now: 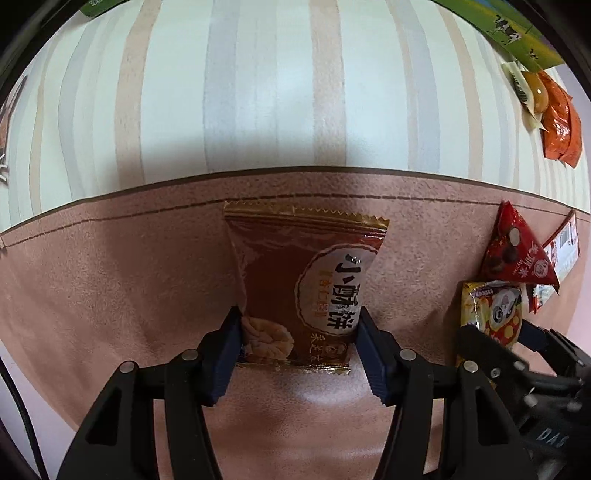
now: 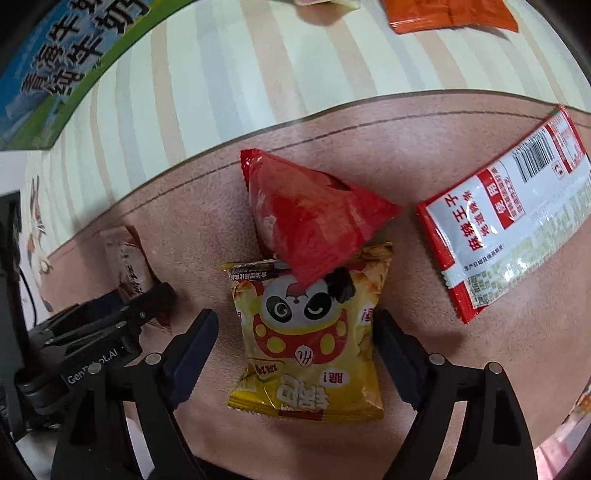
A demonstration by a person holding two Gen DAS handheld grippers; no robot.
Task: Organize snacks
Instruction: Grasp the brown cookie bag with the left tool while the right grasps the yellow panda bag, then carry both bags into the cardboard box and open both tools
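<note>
A brown cookie packet point(image 1: 295, 288) lies flat on the pink suede mat point(image 1: 110, 277). My left gripper point(image 1: 298, 312) points straight down over it and is shut on its near end, both dark pads pressed against the packet's sides. In the right wrist view the same packet point(image 2: 125, 258) shows at the left with the left gripper's fingers point(image 2: 147, 299) on it. My right gripper point(image 2: 295, 317) stands open astride a yellow panda snack packet point(image 2: 310, 332), with a gap showing between the left pad and the packet. A red triangular packet point(image 2: 306, 218) overlaps the yellow packet's far end.
A long red-and-white packet point(image 2: 509, 229) lies at the right on the mat. Beyond the mat is a striped tablecloth point(image 1: 258, 92) with an orange packet point(image 2: 450, 14) and a green and blue milk carton point(image 2: 62, 62) at its far edge.
</note>
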